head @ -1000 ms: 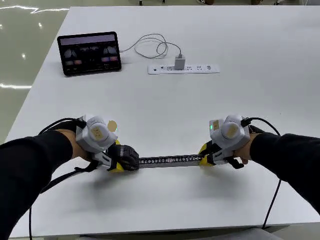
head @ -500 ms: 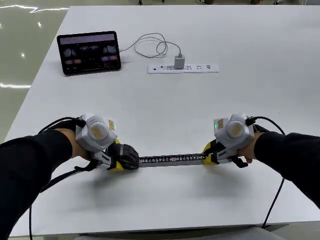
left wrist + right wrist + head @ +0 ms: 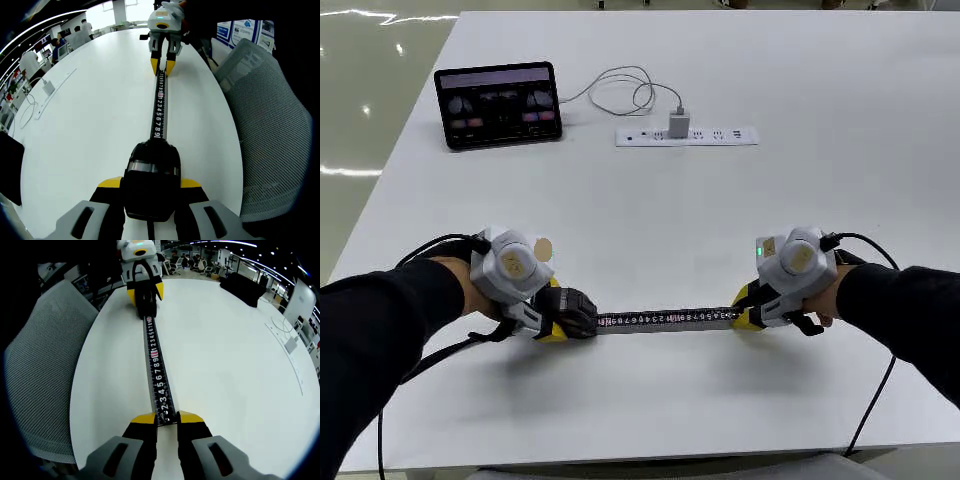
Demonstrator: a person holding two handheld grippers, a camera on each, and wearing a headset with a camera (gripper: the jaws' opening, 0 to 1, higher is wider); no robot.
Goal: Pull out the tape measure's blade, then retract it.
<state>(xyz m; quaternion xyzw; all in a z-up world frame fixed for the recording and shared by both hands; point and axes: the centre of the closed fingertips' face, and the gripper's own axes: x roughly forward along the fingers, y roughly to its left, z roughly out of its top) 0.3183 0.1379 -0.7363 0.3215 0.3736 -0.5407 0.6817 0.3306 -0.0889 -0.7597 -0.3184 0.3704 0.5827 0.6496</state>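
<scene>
Spans the white table's (image 3: 740, 70) near edge: tape measure case (image 3: 570, 312) clamped in left gripper (image 3: 151, 182), blade (image 3: 154, 360) tip pinched in right gripper (image 3: 166, 418); likely hefty rigid case, springy kink-prone blade, best held by its tip.

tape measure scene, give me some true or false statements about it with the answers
1. The left gripper is shut on the tape measure's black case. True.
2. The right gripper pinches the blade near its low-number end. True.
3. The blade is fully wound into the case. False: it is pulled out and spans the gap between the two grippers.
4. The tablet has a dark, blank screen. False: its screen is lit and shows content.
5. A white charger is plugged into the power strip. True.
</scene>
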